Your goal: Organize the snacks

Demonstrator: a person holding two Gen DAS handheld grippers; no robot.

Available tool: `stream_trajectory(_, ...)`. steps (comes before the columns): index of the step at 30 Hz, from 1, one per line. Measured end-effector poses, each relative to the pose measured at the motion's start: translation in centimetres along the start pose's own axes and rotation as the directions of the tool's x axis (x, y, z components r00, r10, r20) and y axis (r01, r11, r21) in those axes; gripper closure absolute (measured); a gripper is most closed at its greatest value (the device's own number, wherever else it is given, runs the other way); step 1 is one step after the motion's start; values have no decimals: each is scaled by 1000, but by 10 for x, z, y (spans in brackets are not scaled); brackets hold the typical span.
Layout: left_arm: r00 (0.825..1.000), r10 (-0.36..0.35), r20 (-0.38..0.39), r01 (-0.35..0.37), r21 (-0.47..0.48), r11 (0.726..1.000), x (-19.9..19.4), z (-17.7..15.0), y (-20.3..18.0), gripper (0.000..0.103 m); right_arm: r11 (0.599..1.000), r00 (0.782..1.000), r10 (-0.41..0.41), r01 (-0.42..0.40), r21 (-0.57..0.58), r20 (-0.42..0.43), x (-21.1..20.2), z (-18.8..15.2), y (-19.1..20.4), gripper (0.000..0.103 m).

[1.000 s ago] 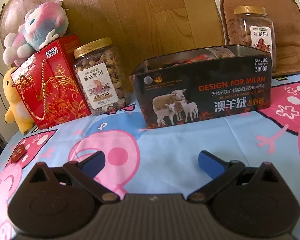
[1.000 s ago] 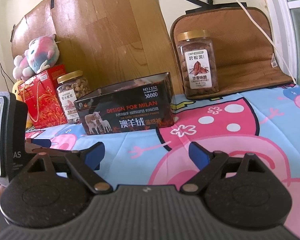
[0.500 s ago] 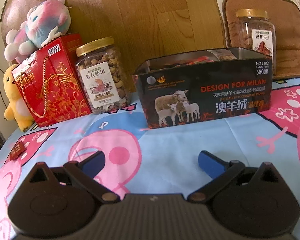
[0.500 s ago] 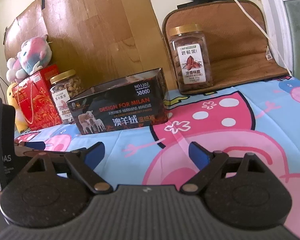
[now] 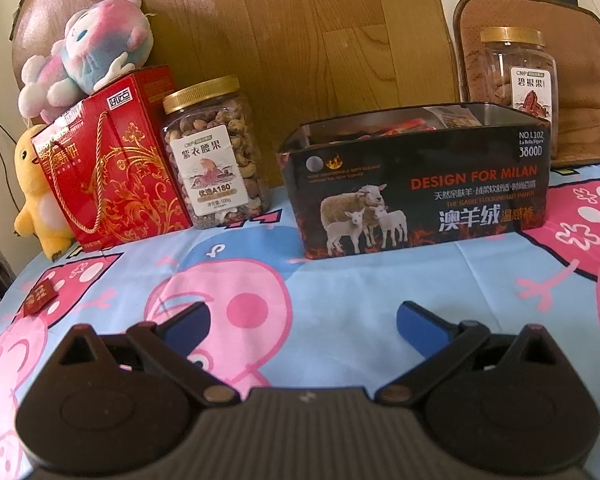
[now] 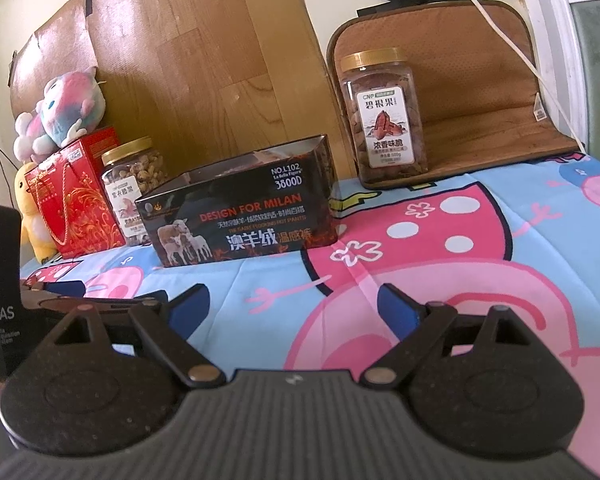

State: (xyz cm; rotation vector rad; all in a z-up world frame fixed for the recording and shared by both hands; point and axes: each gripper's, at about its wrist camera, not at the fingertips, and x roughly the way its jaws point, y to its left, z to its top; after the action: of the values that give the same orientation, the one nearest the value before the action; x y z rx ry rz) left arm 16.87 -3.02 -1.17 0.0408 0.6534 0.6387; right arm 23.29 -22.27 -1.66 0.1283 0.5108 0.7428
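A black open-top box (image 5: 420,196) with sheep printed on it holds snack packets; it also shows in the right wrist view (image 6: 244,220). A cashew jar (image 5: 216,156) and a red gift box (image 5: 112,168) stand left of it. A pecan jar (image 5: 516,76) stands behind it on the right, also seen in the right wrist view (image 6: 384,120). A small red packet (image 5: 40,298) lies on the cloth at the left. My left gripper (image 5: 302,324) is open and empty, short of the black box. My right gripper (image 6: 294,304) is open and empty, right of the left one.
Pink and yellow plush toys (image 5: 88,52) sit by the red box. A wooden board (image 5: 300,32) and a brown cushion (image 6: 480,92) lean on the wall. The surface has a cartoon pig cloth (image 5: 340,280). The left gripper's body (image 6: 4,320) shows at the right view's left edge.
Both views have shifted slightly, the left toward the black box, the right drifting rightward. Both grippers stay open and empty. No object has moved.
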Motion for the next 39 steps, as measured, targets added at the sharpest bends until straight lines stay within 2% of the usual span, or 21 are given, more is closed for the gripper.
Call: stream_trajectory(39, 1000, -4, 7, 4, 2, 1000, -2, 1, -2, 0, 1000, 1000, -1, 1, -5, 6, -1, -1, 1, 10)
